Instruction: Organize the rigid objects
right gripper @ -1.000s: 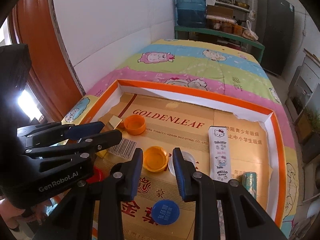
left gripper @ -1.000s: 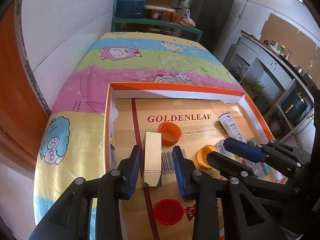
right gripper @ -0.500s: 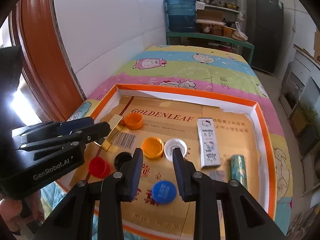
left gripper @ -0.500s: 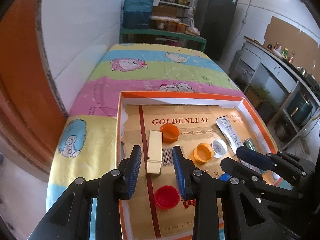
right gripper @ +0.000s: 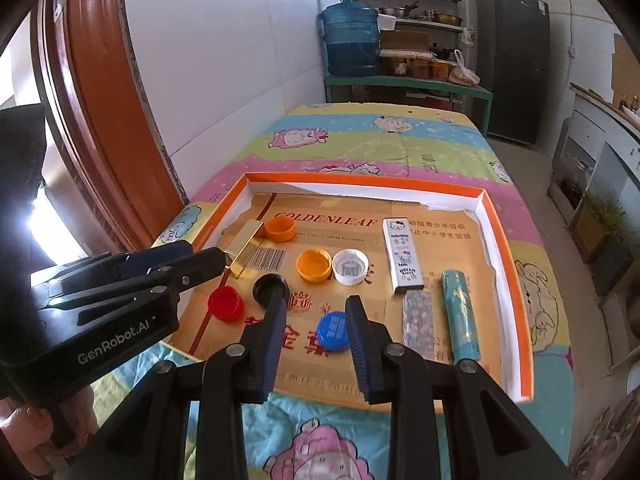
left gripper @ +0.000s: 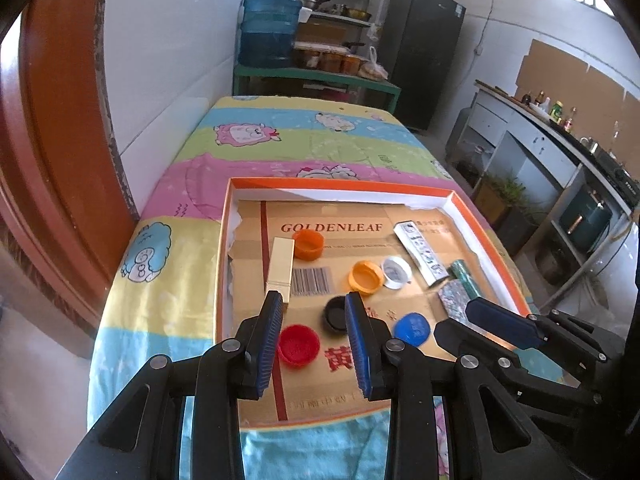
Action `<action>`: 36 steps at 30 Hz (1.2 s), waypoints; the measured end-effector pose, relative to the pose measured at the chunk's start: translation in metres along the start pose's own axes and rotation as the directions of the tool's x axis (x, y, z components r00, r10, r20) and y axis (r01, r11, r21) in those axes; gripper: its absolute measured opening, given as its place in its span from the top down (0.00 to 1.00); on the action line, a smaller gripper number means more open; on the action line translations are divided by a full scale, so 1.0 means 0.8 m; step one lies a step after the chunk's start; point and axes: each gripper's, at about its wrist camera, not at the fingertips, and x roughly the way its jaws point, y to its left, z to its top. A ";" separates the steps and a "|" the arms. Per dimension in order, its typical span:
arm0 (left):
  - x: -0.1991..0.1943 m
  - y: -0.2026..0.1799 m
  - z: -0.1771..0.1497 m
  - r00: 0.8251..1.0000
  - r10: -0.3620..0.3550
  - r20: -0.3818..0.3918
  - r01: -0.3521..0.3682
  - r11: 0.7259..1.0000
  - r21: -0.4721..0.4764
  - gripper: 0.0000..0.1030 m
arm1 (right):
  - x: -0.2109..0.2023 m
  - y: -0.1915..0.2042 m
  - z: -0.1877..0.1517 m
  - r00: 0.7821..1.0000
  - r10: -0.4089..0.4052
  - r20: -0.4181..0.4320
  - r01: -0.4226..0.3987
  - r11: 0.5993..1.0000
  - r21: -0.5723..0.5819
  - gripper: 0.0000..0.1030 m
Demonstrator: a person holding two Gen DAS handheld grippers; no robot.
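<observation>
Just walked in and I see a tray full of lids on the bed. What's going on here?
A person holds a hand-held gripper in each hand over an orange-rimmed tray of caps and small boxes. The left hand-held gripper and the right hand-held gripper are both open and hold nothing. The gold box lies at the tray's left side, the blue cap near the front.
</observation>
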 end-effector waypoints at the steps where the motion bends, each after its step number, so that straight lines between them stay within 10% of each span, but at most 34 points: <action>1: -0.004 -0.001 -0.002 1.000 -0.002 0.002 0.002 1.000 0.001 0.68 | -0.003 0.000 -0.001 1.000 -0.001 0.002 0.001 1.000 0.002 0.70; 36: -0.171 -0.075 -0.104 0.978 0.109 0.180 -0.117 0.993 0.033 0.68 | -0.153 0.019 -0.084 0.980 -0.135 0.149 0.125 0.990 0.072 0.70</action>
